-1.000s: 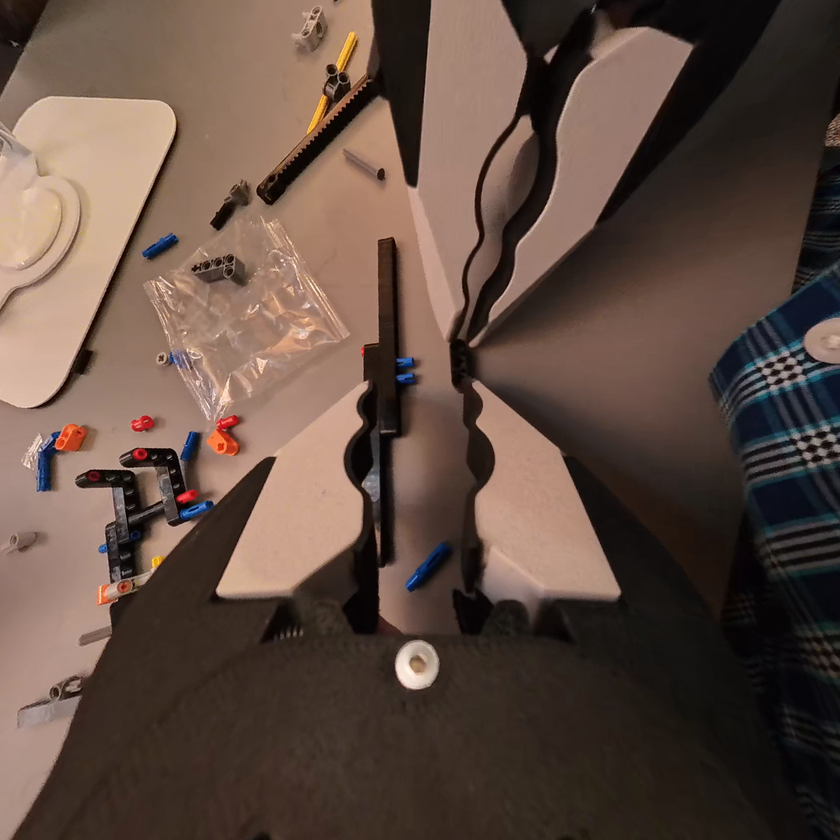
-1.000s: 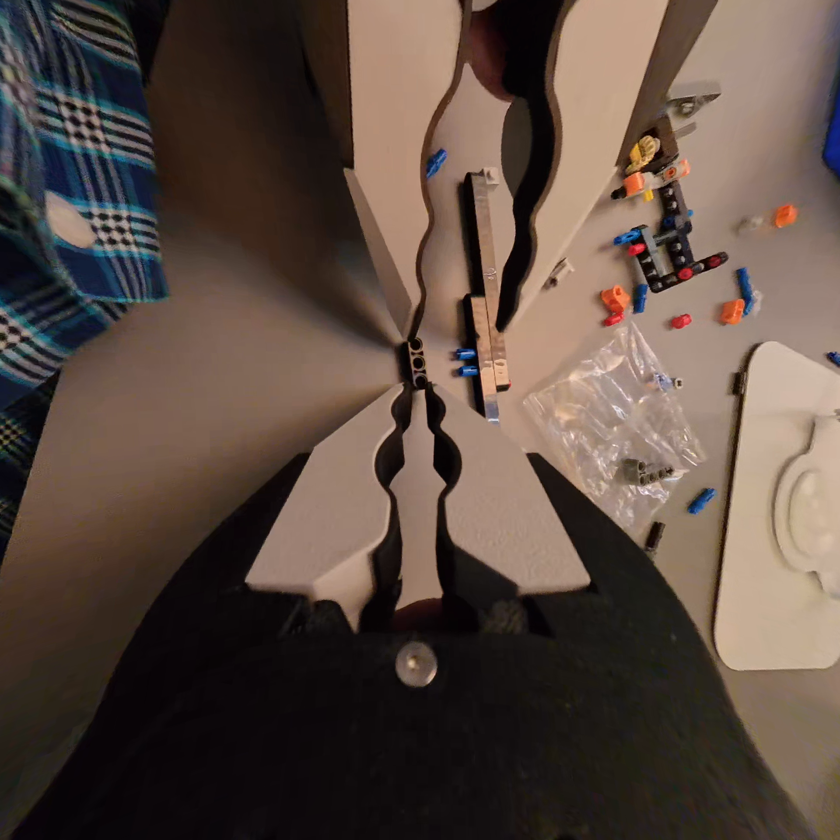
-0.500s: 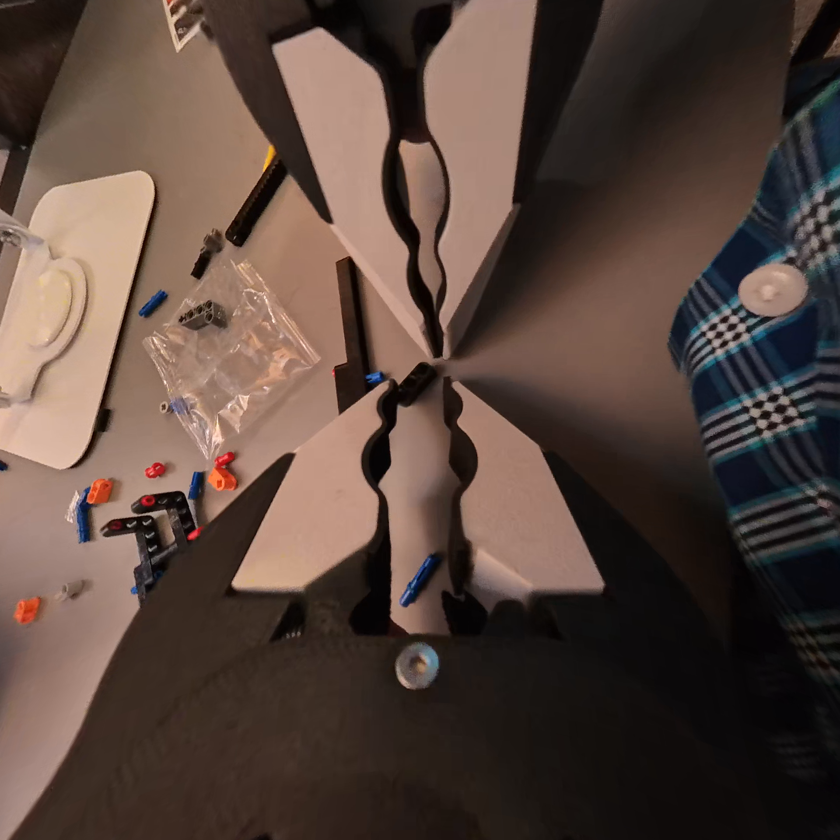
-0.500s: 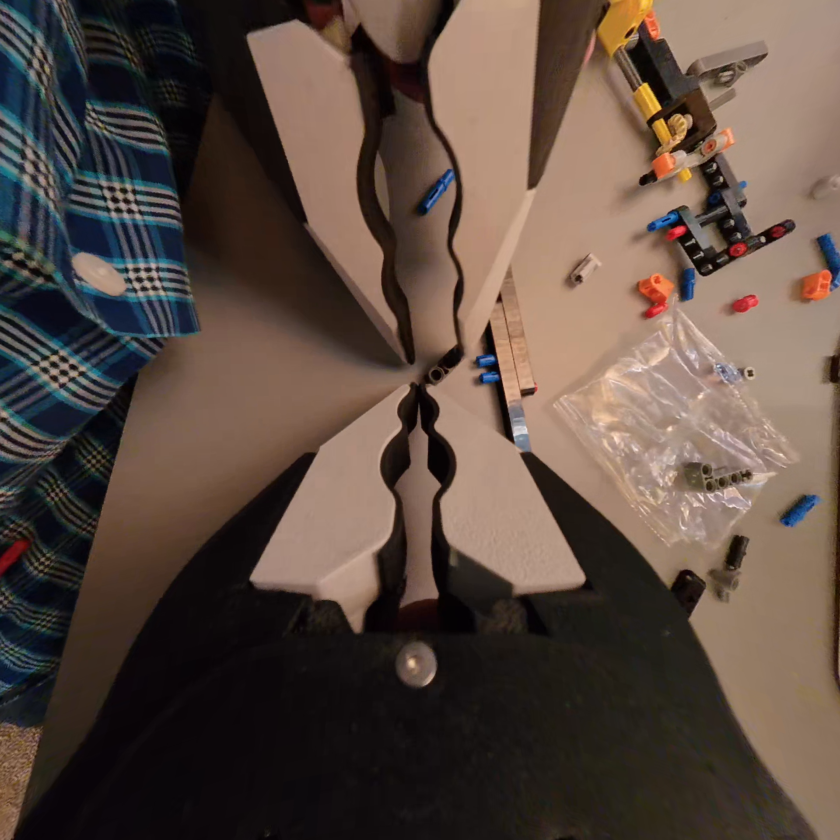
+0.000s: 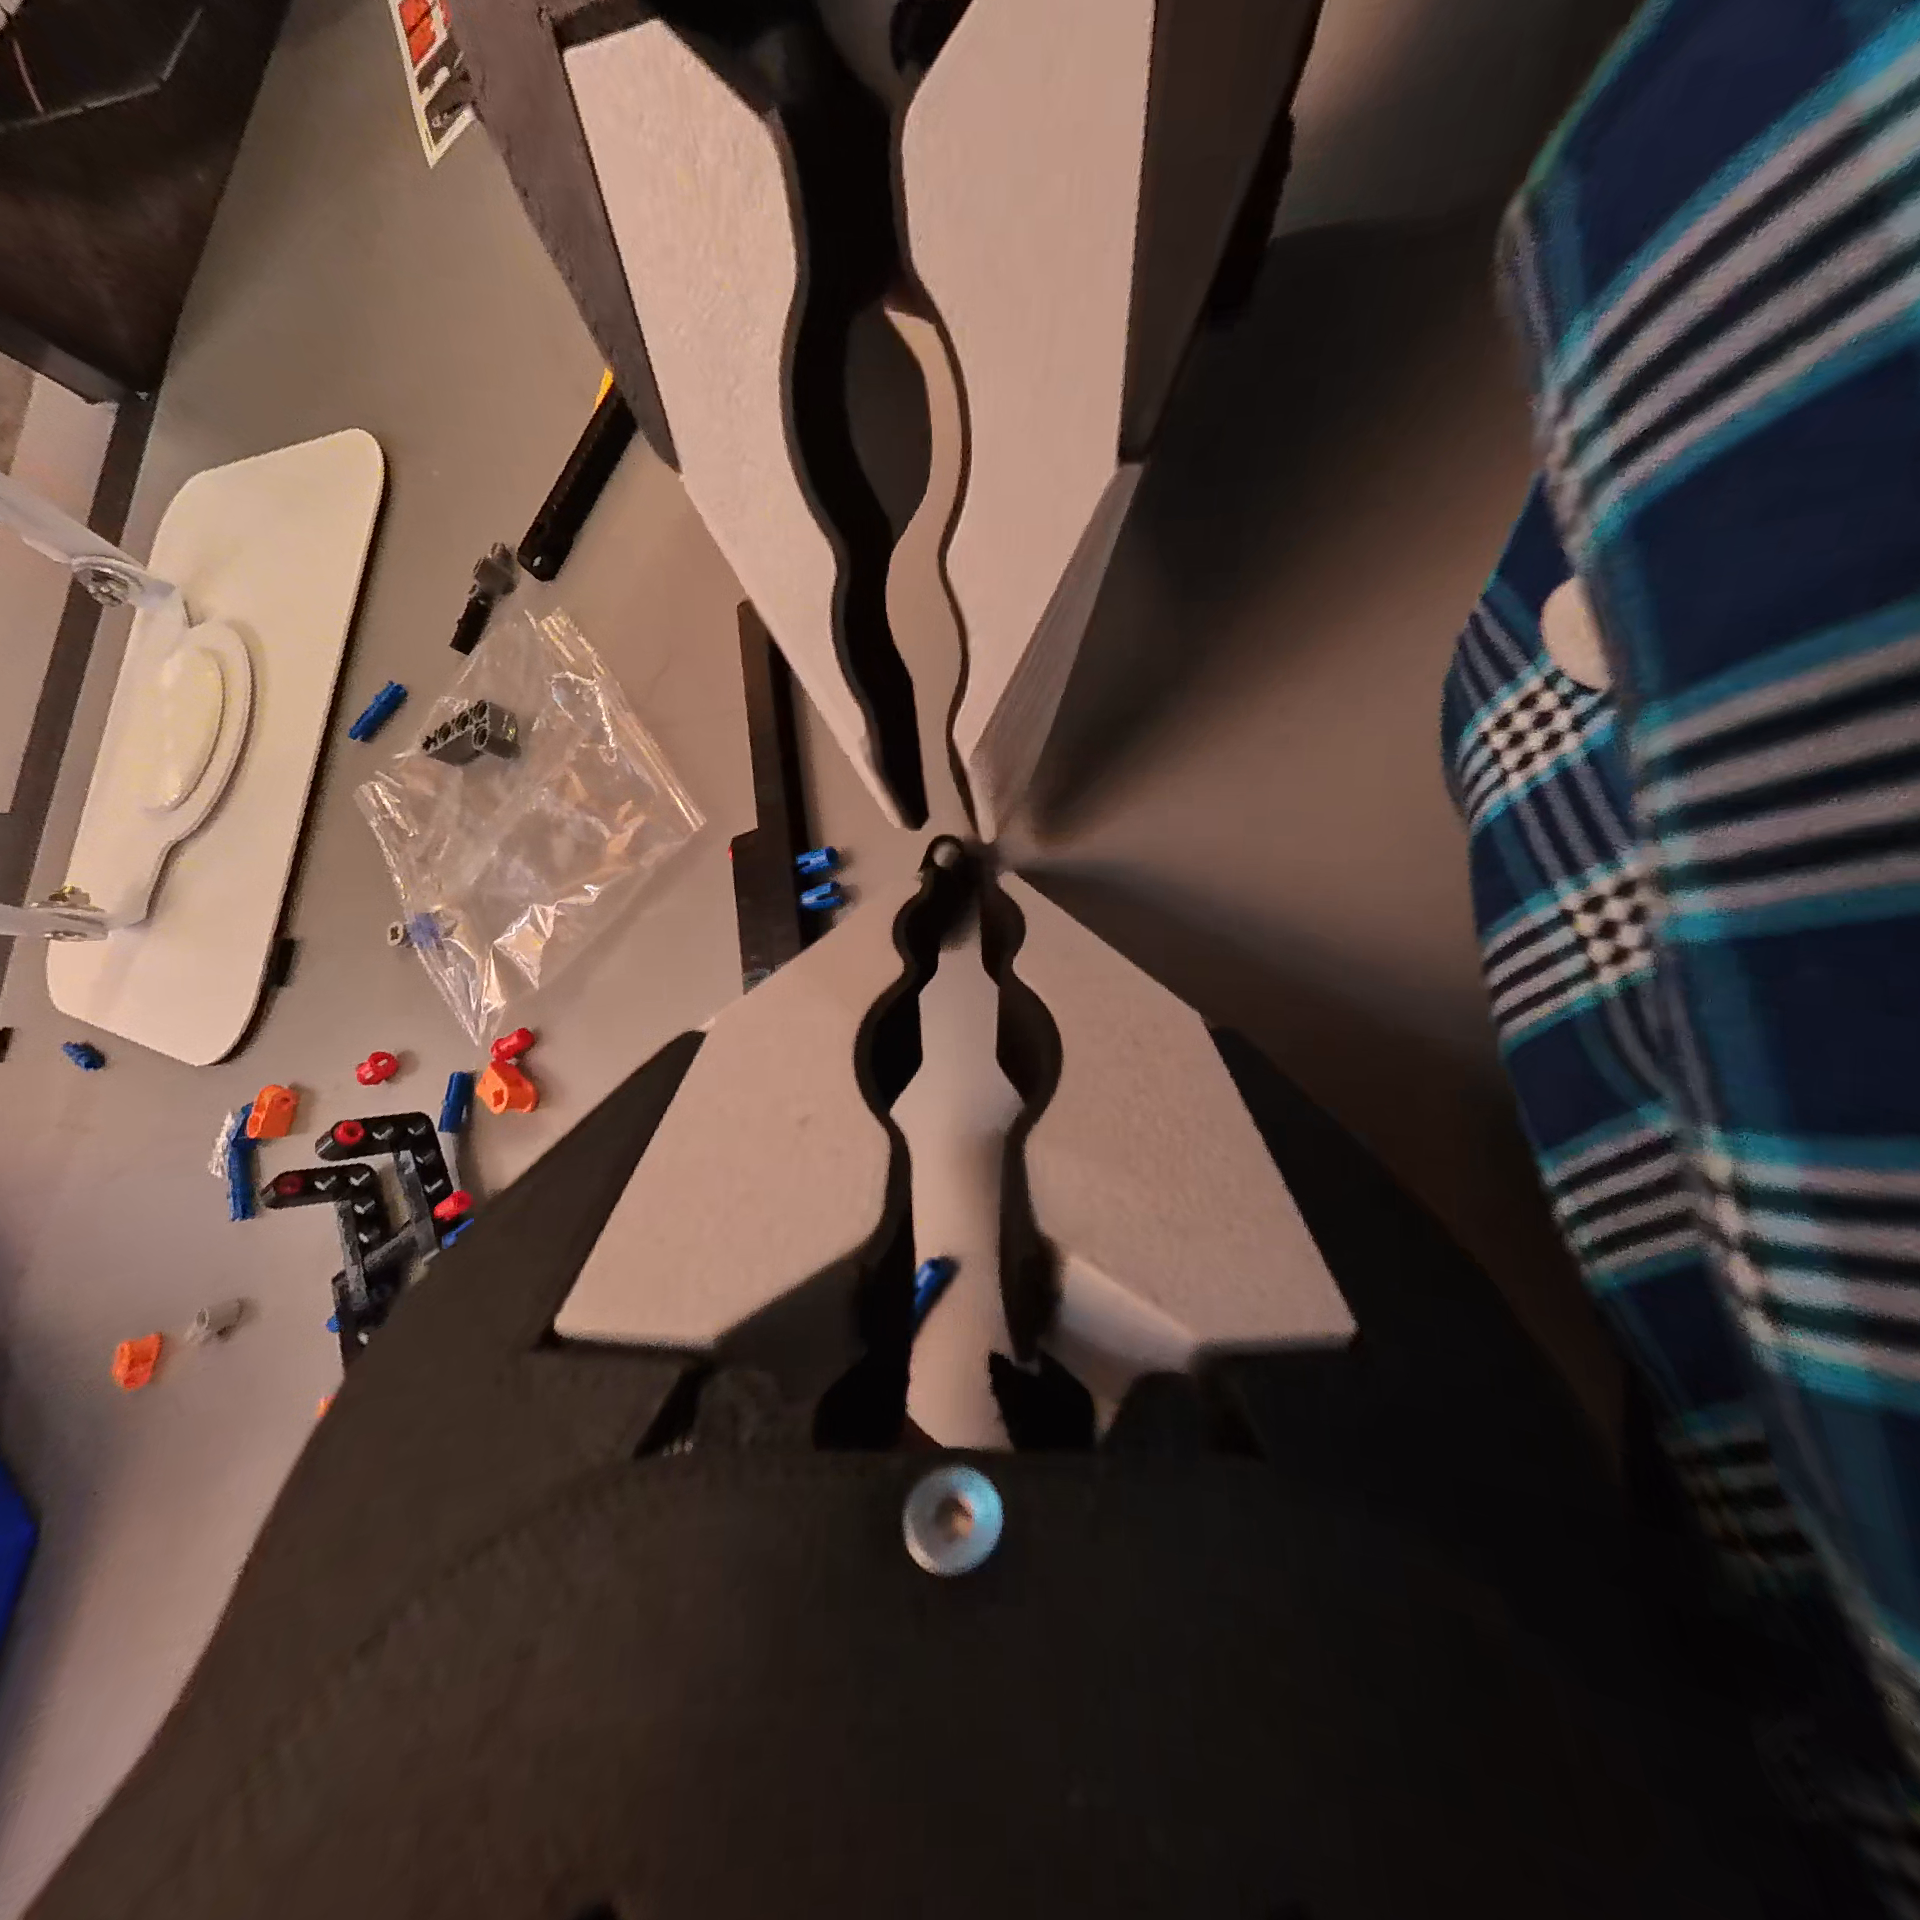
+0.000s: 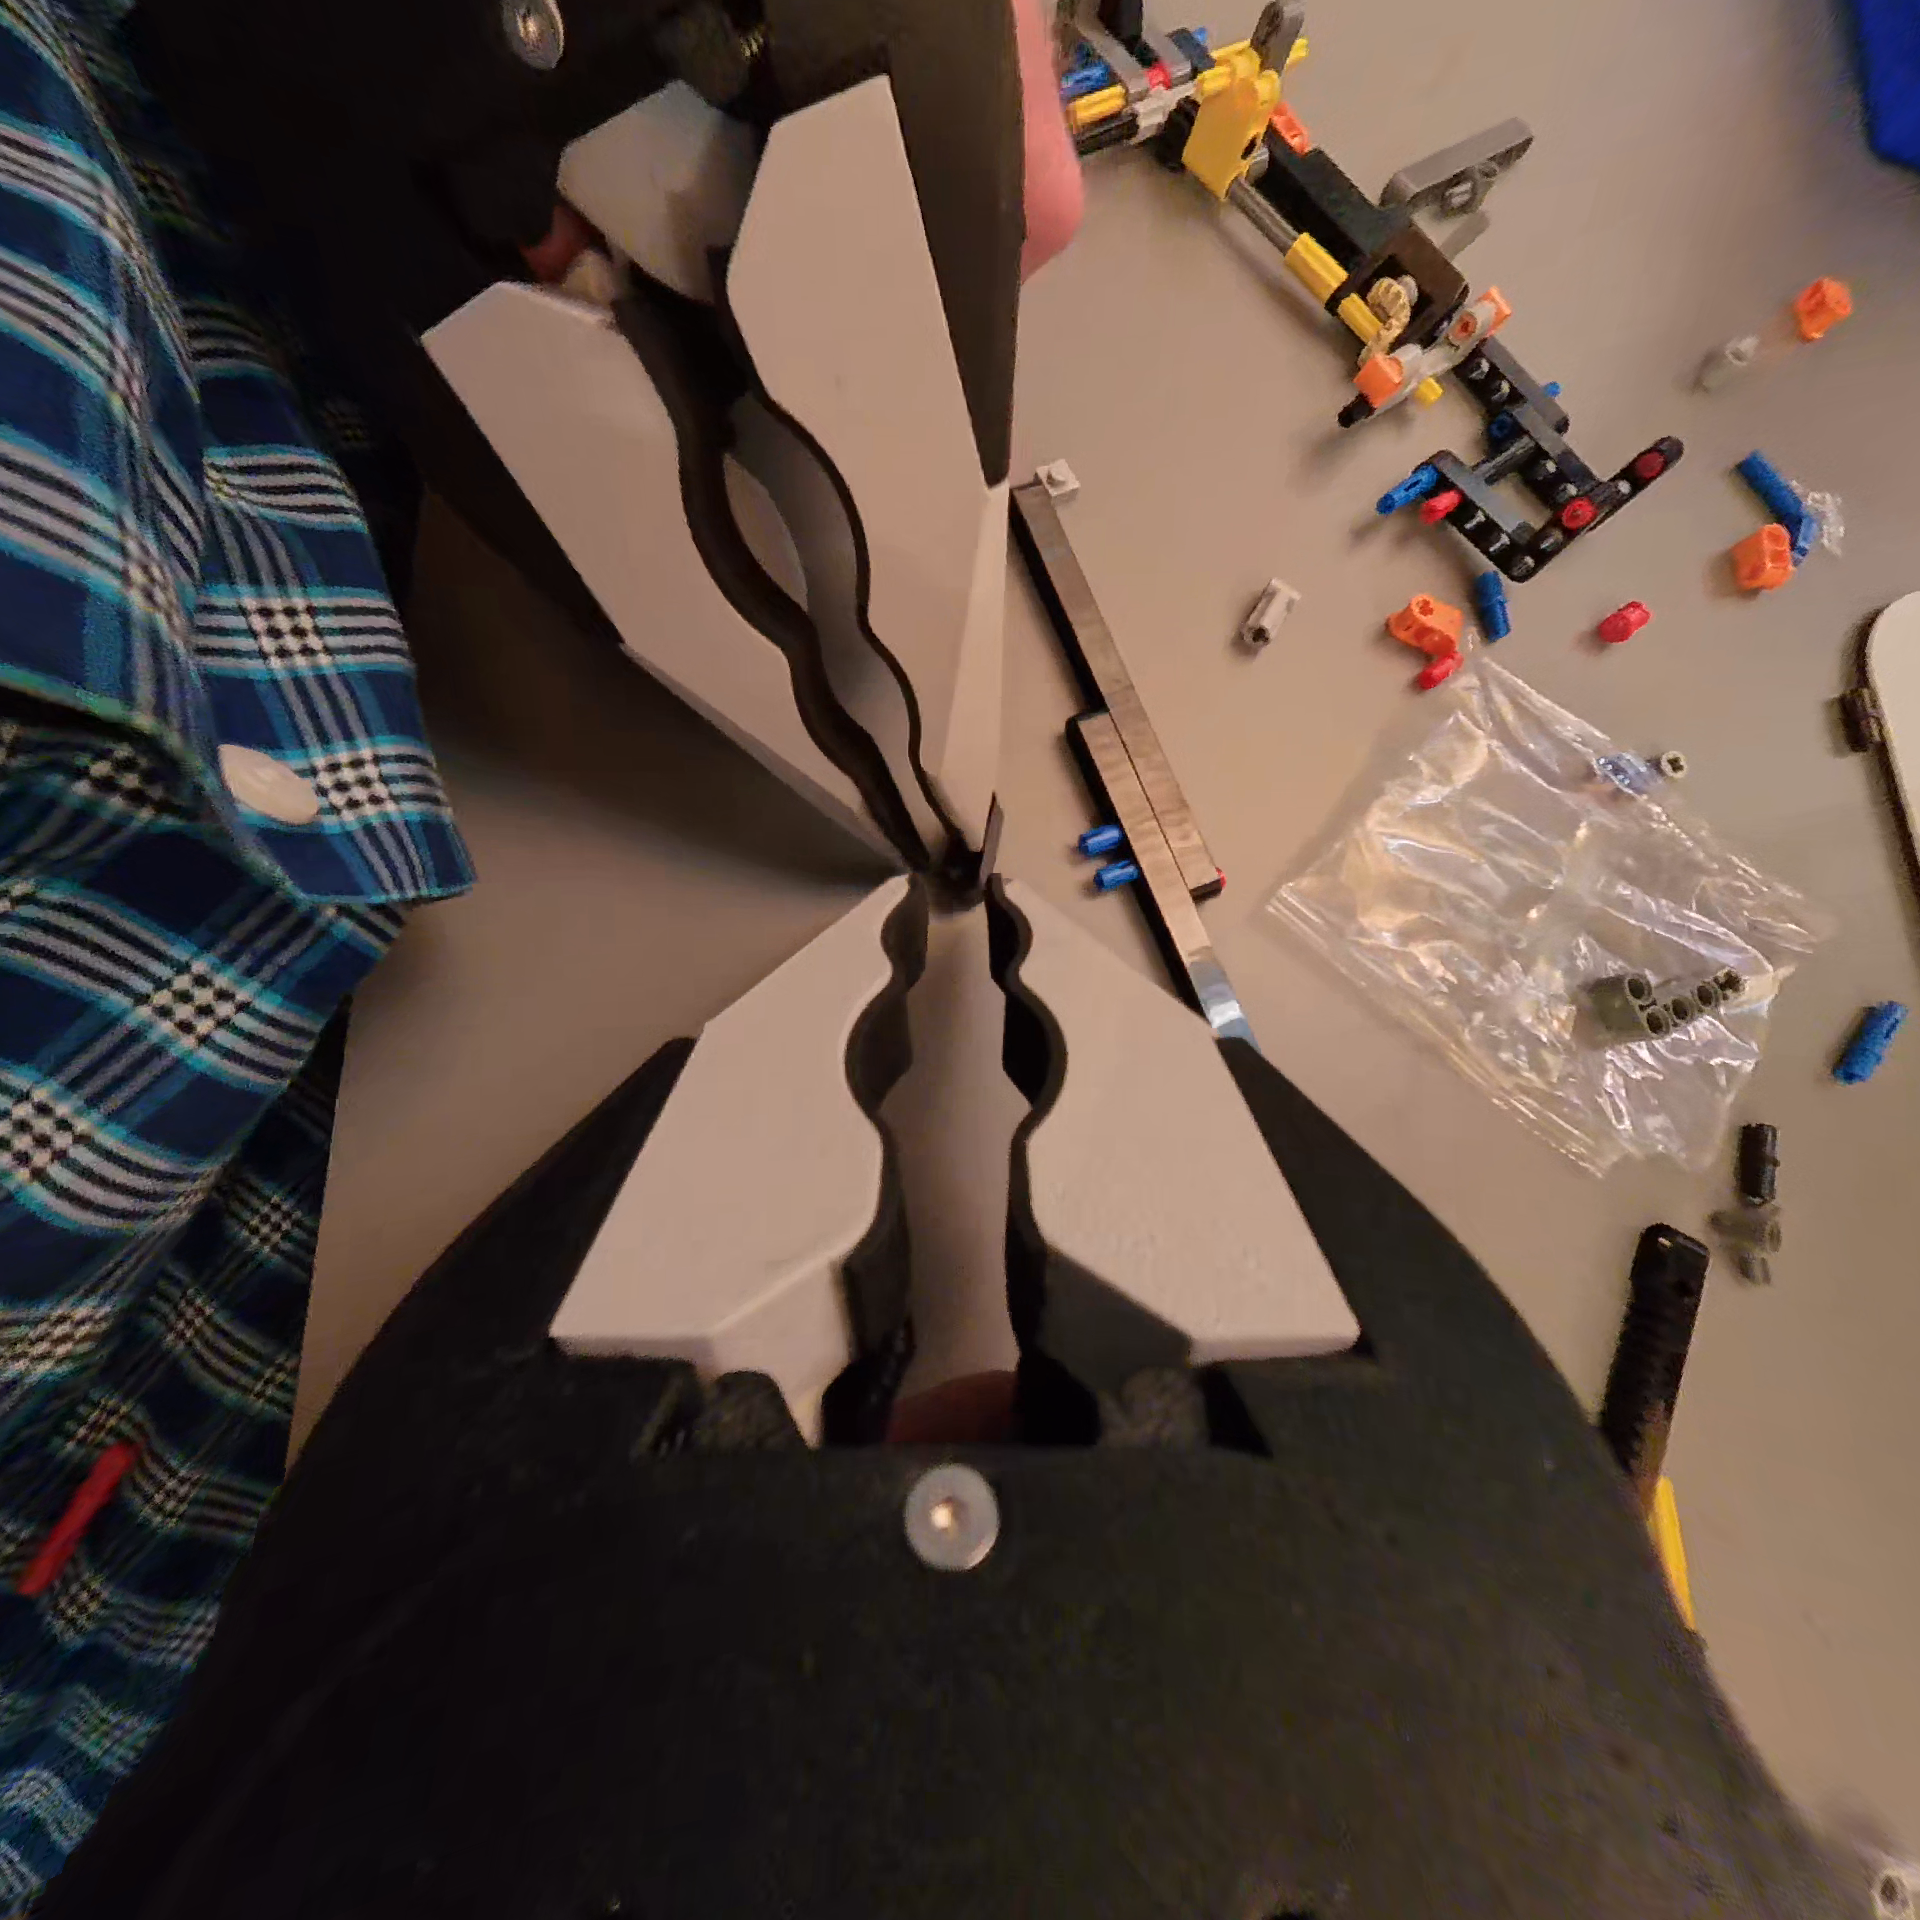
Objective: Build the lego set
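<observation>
My two grippers meet tip to tip above the grey table. A small black lego piece point(image 5: 943, 858) sits between the tips; it also shows in the right wrist view point(image 6: 961, 868). My left gripper point(image 5: 951, 896) is nearly closed, with its tips on the piece from below. My right gripper point(image 6: 954, 896) is closed on the same piece from the other side. A long black beam point(image 5: 767, 810) with two blue pins point(image 5: 817, 875) lies on the table just left of the tips. In the right wrist view the beam point(image 6: 1132, 790) lies to the right of the tips.
A clear plastic bag point(image 5: 520, 800) holding a grey piece lies to the left, with a white board point(image 5: 208, 727) beyond it. Loose orange, red and blue pieces surround a black L-shaped assembly point(image 6: 1538, 499). A yellow-and-black assembly point(image 6: 1351, 260) stands farther off. A plaid sleeve point(image 6: 156, 727) is close by. Only a small space, under 4 cm, lies between the two pairs of fingers. Both grippers' tips are roughly 20 centimeters from the black L-shaped assembly point(image 6: 1538, 499). Look for it in the left wrist view point(image 5: 387, 1206) too.
My left gripper came off the long black beam, moved right and narrowed onto the small black piece held by my right gripper. The long beam now lies on the table.
</observation>
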Demonstrator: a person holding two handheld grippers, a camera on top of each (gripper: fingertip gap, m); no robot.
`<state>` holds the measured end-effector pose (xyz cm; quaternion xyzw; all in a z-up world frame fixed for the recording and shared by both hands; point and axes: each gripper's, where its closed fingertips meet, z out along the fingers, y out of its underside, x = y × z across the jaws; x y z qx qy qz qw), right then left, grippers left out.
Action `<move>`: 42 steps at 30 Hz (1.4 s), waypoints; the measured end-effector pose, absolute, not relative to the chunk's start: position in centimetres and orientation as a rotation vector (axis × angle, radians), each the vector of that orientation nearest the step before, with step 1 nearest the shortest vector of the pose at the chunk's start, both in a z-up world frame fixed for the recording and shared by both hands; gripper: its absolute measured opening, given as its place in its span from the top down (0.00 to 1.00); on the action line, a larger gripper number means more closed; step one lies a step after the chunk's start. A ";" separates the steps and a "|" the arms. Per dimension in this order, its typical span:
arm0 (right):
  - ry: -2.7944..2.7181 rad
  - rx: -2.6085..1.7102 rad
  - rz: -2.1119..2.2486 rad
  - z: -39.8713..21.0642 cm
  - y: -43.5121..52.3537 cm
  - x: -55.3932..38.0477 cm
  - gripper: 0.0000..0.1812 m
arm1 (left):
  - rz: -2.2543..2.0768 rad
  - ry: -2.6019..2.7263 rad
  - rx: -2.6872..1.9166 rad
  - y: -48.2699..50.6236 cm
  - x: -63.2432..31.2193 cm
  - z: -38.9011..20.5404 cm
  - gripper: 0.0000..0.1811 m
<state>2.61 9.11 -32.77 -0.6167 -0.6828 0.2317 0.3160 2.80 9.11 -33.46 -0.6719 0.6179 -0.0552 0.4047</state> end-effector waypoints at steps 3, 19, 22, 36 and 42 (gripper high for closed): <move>-1.794 -1.625 0.592 -32.9 9.2 2.4 0.95 | -0.128 1.554 -1.693 8.8 2.7 -33.5 0.97; -1.957 -1.429 0.391 -33.5 8.1 2.3 1.00 | -0.212 1.493 -1.691 7.5 2.4 -32.6 0.94; -1.911 -1.467 0.421 -32.9 8.7 2.5 1.00 | -0.209 1.456 -1.713 8.0 1.6 -32.1 0.94; -1.766 -1.624 0.453 -32.8 10.4 1.8 0.91 | -0.176 1.508 -1.800 9.5 1.4 -33.6 0.95; -1.753 -1.649 0.454 -32.8 10.8 2.7 0.92 | -0.196 1.504 -1.795 9.3 3.0 -33.7 0.96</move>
